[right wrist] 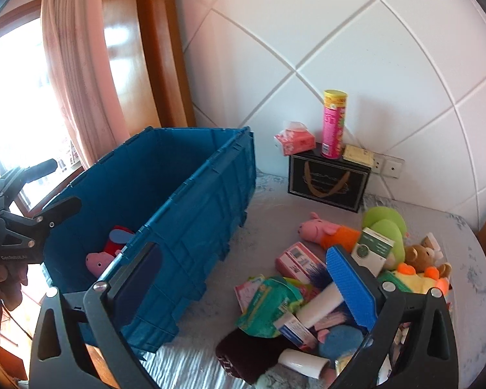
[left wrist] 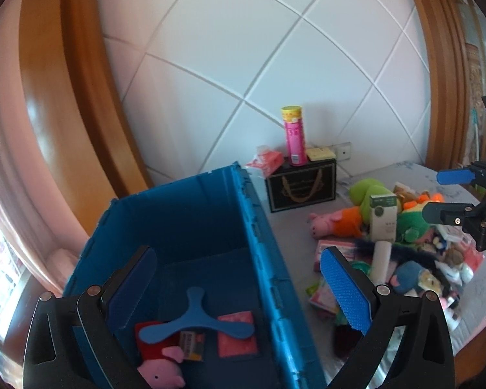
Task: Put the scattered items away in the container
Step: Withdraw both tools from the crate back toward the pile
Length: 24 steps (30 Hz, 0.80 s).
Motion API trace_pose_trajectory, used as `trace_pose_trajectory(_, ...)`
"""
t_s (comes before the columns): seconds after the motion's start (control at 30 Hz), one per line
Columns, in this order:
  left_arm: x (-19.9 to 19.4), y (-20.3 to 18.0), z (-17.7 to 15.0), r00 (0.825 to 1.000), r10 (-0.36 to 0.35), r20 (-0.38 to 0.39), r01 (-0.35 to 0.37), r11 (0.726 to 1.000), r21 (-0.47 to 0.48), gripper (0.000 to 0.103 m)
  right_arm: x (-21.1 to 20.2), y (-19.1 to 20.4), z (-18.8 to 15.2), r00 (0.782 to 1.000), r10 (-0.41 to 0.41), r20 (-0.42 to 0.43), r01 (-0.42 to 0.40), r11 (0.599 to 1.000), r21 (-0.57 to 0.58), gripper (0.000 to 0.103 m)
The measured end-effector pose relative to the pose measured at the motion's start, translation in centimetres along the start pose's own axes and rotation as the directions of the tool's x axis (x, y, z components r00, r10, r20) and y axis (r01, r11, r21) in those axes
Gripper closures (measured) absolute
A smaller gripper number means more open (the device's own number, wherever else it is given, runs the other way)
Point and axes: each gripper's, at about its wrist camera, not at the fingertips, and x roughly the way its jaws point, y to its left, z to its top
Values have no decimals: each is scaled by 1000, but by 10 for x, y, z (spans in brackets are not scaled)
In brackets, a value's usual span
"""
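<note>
The left hand-held gripper [left wrist: 236, 291] hangs over the open rectangular blue plastic crate [left wrist: 259, 227], its ribbed blue pads spread wide with nothing between them. Directly below it, on the crate floor, lie a flat three-armed blue foam boomerang [left wrist: 196, 319], a soft pink plush pig in red [left wrist: 162, 372], a pink square packet [left wrist: 236, 335] and a small dark box whose label is unreadable. The crate's long axis runs away from this gripper toward the quilted white wall panel [left wrist: 243, 48]; its near end is cut off by the frame.

The right hand-held gripper [right wrist: 243, 283] is likewise open and empty, above the heap of scattered items [right wrist: 307, 301] on the grey textured bed surface [right wrist: 259, 233]. Under and ahead of it lie a white cylindrical tube [right wrist: 319, 304], a crinkled green plastic pack [right wrist: 269, 304], a pink carton [right wrist: 298, 261], a white and green carton [right wrist: 374, 249] standing tilted, and several plush toys, including a second pink pig in orange [right wrist: 327, 231] lying with its head toward the crate. The lower part of the heap is hidden behind the gripper's black frame and hard to sort out.

Farther ahead, against the wall, a black rigid gift box [right wrist: 329, 181] carries an upright pink cylindrical can with a yellow lid [right wrist: 333, 123].
</note>
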Motion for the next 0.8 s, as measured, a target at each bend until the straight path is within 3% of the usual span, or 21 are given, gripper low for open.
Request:
trace_pose_trajectory(0.37, 36, -115, -11, 992, -87, -93, 94, 993, 66, 1, -50, -121, -61, 989, -126, -80, 134, 986, 104, 0)
trace_pose_trajectory(0.63, 70, -184, -36, 975, -130, -180, 149, 984, 96, 1, -75, -211, -118, 967, -183, -179, 217, 957, 193, 0)
trace_pose_trajectory(0.8, 86, -225, -55, 959, -176, -223, 206, 972, 116, 1, -80, -239, -147, 956, -190, -224, 238, 949, 209, 0)
